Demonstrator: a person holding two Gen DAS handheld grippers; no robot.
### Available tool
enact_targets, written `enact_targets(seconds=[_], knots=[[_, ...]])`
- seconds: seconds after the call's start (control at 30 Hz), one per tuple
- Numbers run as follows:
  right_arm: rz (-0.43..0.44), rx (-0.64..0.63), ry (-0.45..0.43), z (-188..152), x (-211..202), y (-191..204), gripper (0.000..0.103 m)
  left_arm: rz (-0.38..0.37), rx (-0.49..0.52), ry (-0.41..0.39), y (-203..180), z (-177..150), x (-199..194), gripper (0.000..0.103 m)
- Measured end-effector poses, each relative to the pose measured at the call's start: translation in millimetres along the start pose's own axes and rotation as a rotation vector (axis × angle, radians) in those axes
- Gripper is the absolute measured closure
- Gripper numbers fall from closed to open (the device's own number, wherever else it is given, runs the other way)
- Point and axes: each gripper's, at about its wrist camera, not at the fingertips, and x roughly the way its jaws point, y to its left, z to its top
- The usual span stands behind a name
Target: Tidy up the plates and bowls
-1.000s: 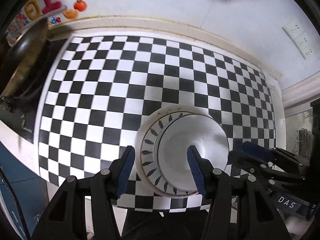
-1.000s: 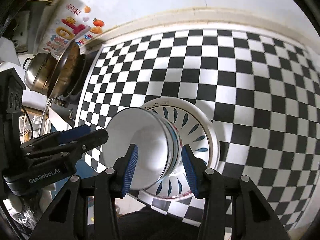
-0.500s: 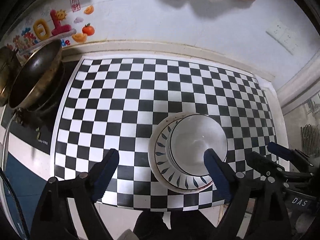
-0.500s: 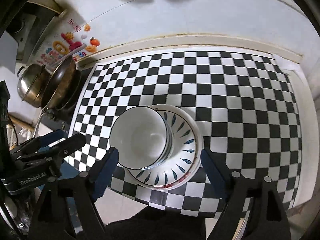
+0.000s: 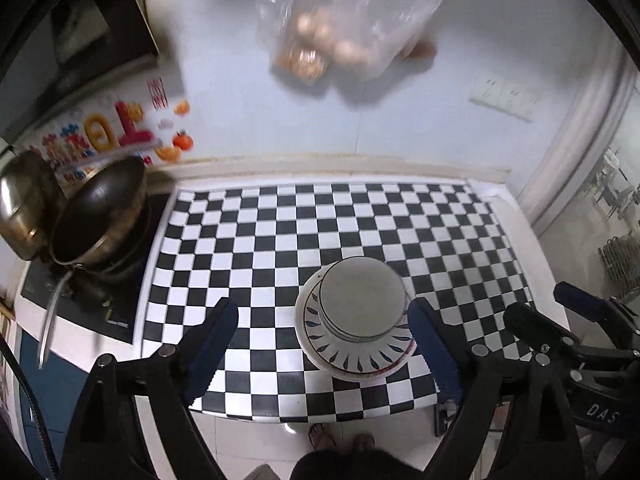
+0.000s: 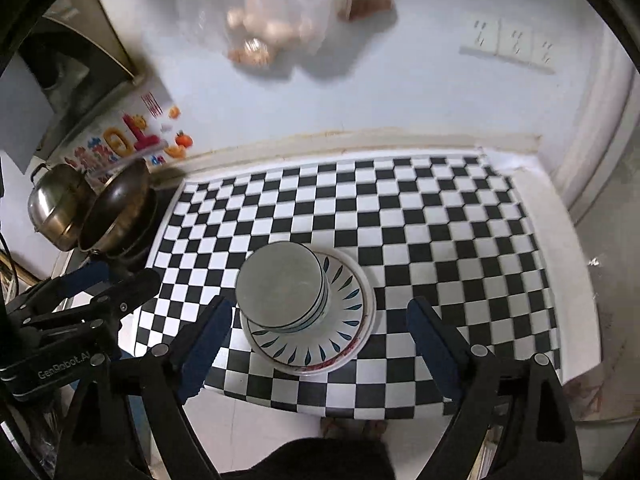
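A stack of white bowls (image 5: 362, 300) stands on stacked plates with blue leaf marks (image 5: 352, 354) near the front edge of the checkered counter (image 5: 304, 236). The bowls (image 6: 280, 286) and plates (image 6: 340, 328) also show in the right wrist view. My left gripper (image 5: 324, 354) is open and empty, pulled back above and in front of the stack. My right gripper (image 6: 316, 350) is open and empty, likewise held back from the stack. Each gripper shows at the edge of the other's view.
A dark wok (image 5: 100, 216) and a steel pot (image 5: 24, 204) sit on the stove at the left. A plastic bag of eggs (image 5: 340, 28) hangs on the wall. Wall sockets (image 5: 504, 96) are at the right. The floor and feet (image 5: 340, 436) show below the counter edge.
Both grippers have opened wide and drawn back and up from the stack, so more wall and counter show. The bowls and plates stay put on the counter.
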Motion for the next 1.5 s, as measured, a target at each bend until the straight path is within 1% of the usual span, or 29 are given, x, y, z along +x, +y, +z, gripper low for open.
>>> enact_targets(seconds=[0.07,0.17,0.27,0.37,0.47,0.53,0.6,0.7,0.87,1.1,1.2,1.5], knots=[[-0.003,-0.006,-0.036,-7,-24,3,0.012,0.005,-0.006,-0.028,-2,-8,-23,0.016],[-0.003,-0.016,-0.104,-23,-68,5,0.011,0.036,-0.018,-0.064,-4,-24,-55,0.016],[-0.004,-0.021,-0.139,-38,-102,5,0.011,0.058,-0.041,-0.094,-7,-42,-85,0.016],[0.006,-0.037,-0.166,-55,-132,6,0.011,0.078,-0.06,-0.12,-10,-61,-112,0.016],[0.01,-0.068,-0.183,-75,-161,8,0.01,0.074,-0.083,-0.132,-13,-78,-136,0.016],[0.016,-0.092,-0.2,-89,-181,9,0.01,0.089,-0.084,-0.151,-17,-90,-150,0.016],[0.011,-0.109,-0.213,-101,-196,10,0.01,0.101,-0.085,-0.16,-21,-100,-163,0.016],[0.014,-0.122,-0.22,-114,-214,11,0.01,0.099,-0.094,-0.168,-27,-113,-178,0.016],[0.002,-0.153,-0.237,-132,-240,10,0.01,0.106,-0.104,-0.172,-31,-130,-193,0.016],[-0.009,-0.154,-0.29,-141,-264,8,0.008,0.13,-0.105,-0.185,-33,-137,-202,0.016],[-0.017,-0.145,-0.293,-141,-264,5,0.007,0.135,-0.101,-0.186,-35,-139,-202,0.016],[-0.005,-0.151,-0.269,-137,-252,2,0.007,0.143,-0.102,-0.196,-35,-141,-204,0.016]])
